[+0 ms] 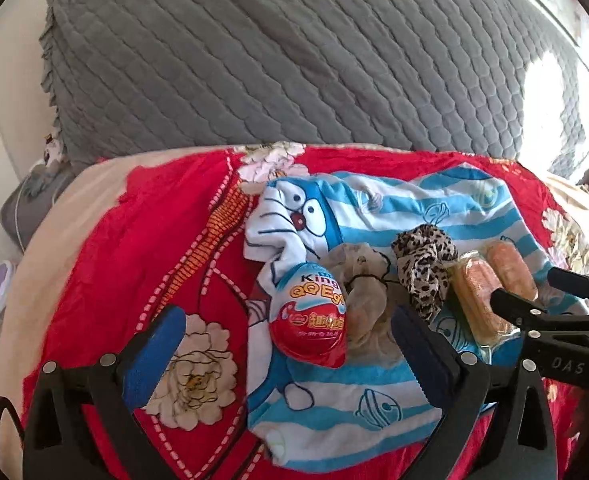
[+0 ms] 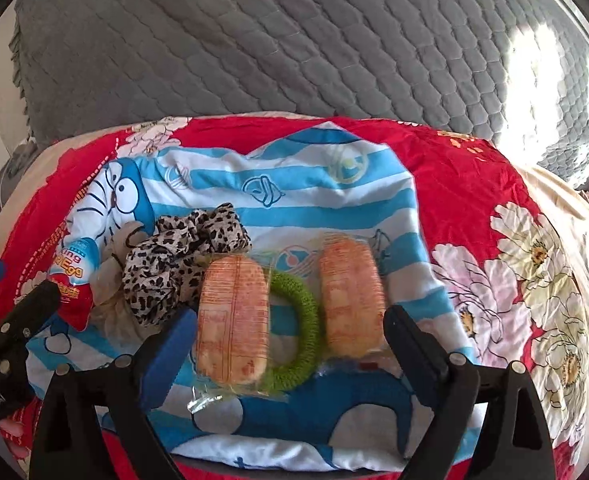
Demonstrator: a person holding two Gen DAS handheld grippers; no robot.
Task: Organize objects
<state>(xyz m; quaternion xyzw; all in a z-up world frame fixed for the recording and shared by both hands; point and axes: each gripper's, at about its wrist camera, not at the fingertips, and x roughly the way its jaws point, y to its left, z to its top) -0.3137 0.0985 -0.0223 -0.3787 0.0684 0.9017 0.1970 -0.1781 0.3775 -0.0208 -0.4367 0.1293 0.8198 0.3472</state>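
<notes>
Looking from the left wrist, the left hand-held gripper (image 1: 284, 354) stands wide and empty around the chocolate egg (image 1: 310, 316), which lies on the striped cloth (image 1: 374, 396), long axis running away from it. From the right wrist, the right hand-held gripper (image 2: 290, 344), also wide and empty, flanks 2 wrapped cakes (image 2: 232, 320) lying lengthwise, probably resting on a green ring (image 2: 294, 334).

green hair ring (image 2: 294, 344) partly hidden under two wrapped cakes (image 2: 232, 320), egg's (image 2: 72, 280) label half covered
</notes>
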